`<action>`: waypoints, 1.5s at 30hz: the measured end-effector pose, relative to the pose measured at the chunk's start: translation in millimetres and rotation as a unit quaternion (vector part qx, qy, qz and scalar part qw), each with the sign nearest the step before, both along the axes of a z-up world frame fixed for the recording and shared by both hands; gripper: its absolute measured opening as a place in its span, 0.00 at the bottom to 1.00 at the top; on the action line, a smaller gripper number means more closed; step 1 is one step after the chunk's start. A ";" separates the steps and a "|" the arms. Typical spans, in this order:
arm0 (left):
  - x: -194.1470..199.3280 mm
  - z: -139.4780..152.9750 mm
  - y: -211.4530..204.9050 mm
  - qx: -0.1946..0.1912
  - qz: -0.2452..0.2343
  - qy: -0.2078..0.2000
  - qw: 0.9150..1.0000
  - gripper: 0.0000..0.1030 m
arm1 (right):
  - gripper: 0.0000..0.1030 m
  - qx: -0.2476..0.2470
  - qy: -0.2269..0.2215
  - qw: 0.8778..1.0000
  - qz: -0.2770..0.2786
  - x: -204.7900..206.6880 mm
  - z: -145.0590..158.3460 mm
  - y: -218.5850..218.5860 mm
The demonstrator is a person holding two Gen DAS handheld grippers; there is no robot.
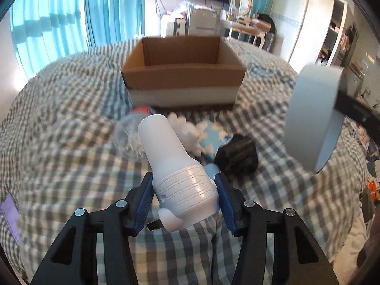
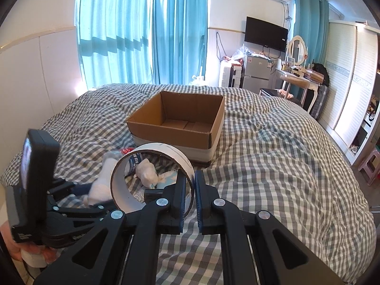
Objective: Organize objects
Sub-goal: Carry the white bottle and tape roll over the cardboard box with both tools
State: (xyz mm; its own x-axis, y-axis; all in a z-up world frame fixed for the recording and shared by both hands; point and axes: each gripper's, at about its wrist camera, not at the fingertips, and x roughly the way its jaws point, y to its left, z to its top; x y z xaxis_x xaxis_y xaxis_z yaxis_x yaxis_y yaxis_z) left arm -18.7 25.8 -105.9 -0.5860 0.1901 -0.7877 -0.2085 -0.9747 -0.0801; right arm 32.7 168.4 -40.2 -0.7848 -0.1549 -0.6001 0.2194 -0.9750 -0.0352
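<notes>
Bedroom scene: a checked grey-and-white quilt (image 2: 273, 166) covers the bed that serves as the work surface, with turquoise curtains (image 2: 142, 35) behind it, a wall-mounted television (image 2: 266, 34), a small fridge (image 2: 257, 72) and a dressing table with an oval mirror (image 2: 296, 49) at the far side.

One open cardboard box (image 2: 180, 128), its lower band white, sits near the middle of the quilt. Loose items lying just in front of the box: one clear plastic bottle with a red cap (image 1: 129, 128), one white soft toy (image 1: 187, 130) and one crumpled black object (image 1: 237, 155).

One white plastic bottle (image 1: 173, 166) is clamped at its ribbed lower body between the blue pads of the left gripper (image 1: 184, 194). Its long axis runs away from the camera, tilted slightly left, and the flat far end points toward the box.

One roll of white tape (image 2: 152, 178) stands on edge in the right gripper (image 2: 190, 190), whose jaws pinch the ring's wall, one pad inside and one outside. The roll's open centre faces left, toward the left gripper.
</notes>
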 end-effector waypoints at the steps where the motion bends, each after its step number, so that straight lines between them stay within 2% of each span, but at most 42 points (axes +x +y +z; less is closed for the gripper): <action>1: 1.9 6.7 -1.9 0.001 0.000 0.007 1.000 0.51 | 0.07 0.002 0.003 1.000 0.001 1.0 2.3 -1.3; 9: -15.2 56.7 -3.4 0.000 -0.006 0.057 0.998 0.51 | 0.07 0.028 0.037 0.999 0.010 -14.8 28.9 -14.7; 15: -61.5 83.4 -7.8 -0.002 0.005 0.072 0.997 0.51 | 0.07 0.021 0.037 0.999 0.017 -63.5 45.4 -14.3; 22: -135.7 99.1 -8.5 -0.015 0.012 0.079 0.997 0.51 | 0.07 0.013 0.031 0.999 0.013 -149.3 63.6 -14.0; 27: -193.0 91.6 -2.1 -0.021 0.001 0.076 0.997 0.51 | 0.07 0.014 0.011 1.000 0.015 -216.0 59.2 -21.1; 35: -253.6 51.4 13.8 -0.042 -0.023 0.066 0.997 0.51 | 0.07 0.031 -0.047 0.998 0.011 -313.8 12.7 -29.0; 38: -266.6 35.3 17.2 -0.041 -0.030 0.054 0.997 0.51 | 0.07 0.043 -0.061 0.997 0.012 -334.7 -6.4 -31.3; 45: -277.5 4.0 15.5 -0.035 -0.047 0.023 0.998 0.51 | 0.07 0.067 -0.080 0.994 0.030 -344.5 -37.8 -33.7</action>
State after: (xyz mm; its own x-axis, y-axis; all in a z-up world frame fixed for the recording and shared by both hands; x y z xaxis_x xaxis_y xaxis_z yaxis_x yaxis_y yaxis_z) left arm -296.2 41.3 -101.9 -0.6032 0.1914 -0.7743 -0.3019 -0.9534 -0.0005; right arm -311.8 134.7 -78.0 -0.6688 -0.1088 -0.7354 0.2895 -0.9493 -0.1229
